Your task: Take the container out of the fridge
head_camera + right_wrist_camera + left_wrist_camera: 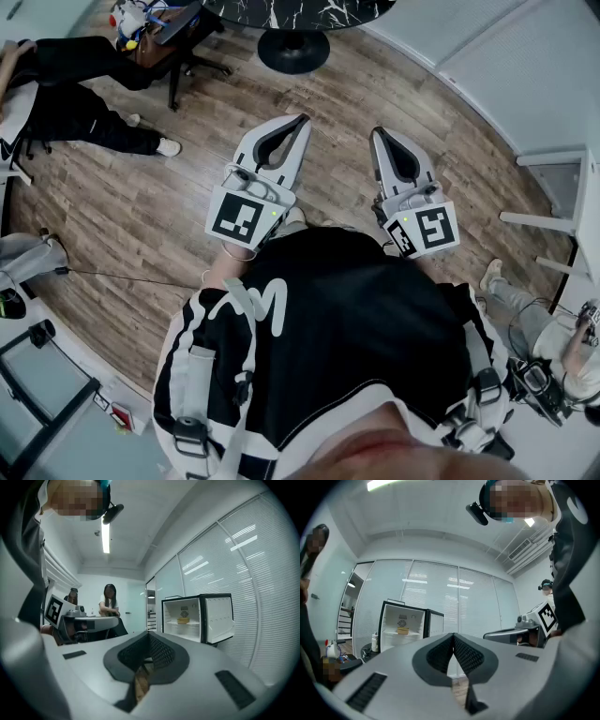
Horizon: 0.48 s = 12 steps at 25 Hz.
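A small black fridge stands across the room with its door swung open. On its white shelf sits a yellow container. Both grippers are held level at waist height, far from the fridge. My left gripper is shut with nothing in it. My right gripper is shut and empty too. In the head view they point side by side over the wooden floor; the fridge is out of that view.
A seated person and a round black table base lie ahead on the left. A white table leg and another person are on the right. A glass wall with blinds backs the fridge. A person stands at a desk.
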{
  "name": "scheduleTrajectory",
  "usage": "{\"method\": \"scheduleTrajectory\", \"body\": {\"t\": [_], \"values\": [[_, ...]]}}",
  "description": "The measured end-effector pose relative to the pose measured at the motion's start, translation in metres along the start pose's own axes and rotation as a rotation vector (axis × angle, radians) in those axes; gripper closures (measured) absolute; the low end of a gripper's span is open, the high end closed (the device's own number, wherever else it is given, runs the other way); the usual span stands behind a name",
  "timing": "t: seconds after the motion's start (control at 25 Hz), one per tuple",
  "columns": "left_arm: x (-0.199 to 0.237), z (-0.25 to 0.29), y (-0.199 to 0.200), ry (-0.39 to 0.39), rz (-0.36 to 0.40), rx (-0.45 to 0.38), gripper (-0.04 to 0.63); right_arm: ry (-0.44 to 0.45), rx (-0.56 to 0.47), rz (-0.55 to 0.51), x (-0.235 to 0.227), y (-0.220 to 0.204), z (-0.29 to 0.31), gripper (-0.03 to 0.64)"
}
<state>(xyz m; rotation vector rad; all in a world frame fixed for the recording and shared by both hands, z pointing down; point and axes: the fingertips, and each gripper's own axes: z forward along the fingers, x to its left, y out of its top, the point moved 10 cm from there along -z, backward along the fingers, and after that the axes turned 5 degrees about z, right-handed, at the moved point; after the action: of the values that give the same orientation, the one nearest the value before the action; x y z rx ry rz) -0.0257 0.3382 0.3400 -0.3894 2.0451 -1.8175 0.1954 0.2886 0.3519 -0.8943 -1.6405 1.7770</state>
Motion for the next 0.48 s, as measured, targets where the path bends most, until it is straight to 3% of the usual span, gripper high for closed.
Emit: {"method": "scheduleTrajectory", "body": {"t": [0.48], "values": [[0.0040, 0.0059, 0.0045, -0.023, -0.002, 0.001, 0.586, -0.021, -0.007, 0.001, -0.0011, 0.0079, 0.0022, 0.606]]}}
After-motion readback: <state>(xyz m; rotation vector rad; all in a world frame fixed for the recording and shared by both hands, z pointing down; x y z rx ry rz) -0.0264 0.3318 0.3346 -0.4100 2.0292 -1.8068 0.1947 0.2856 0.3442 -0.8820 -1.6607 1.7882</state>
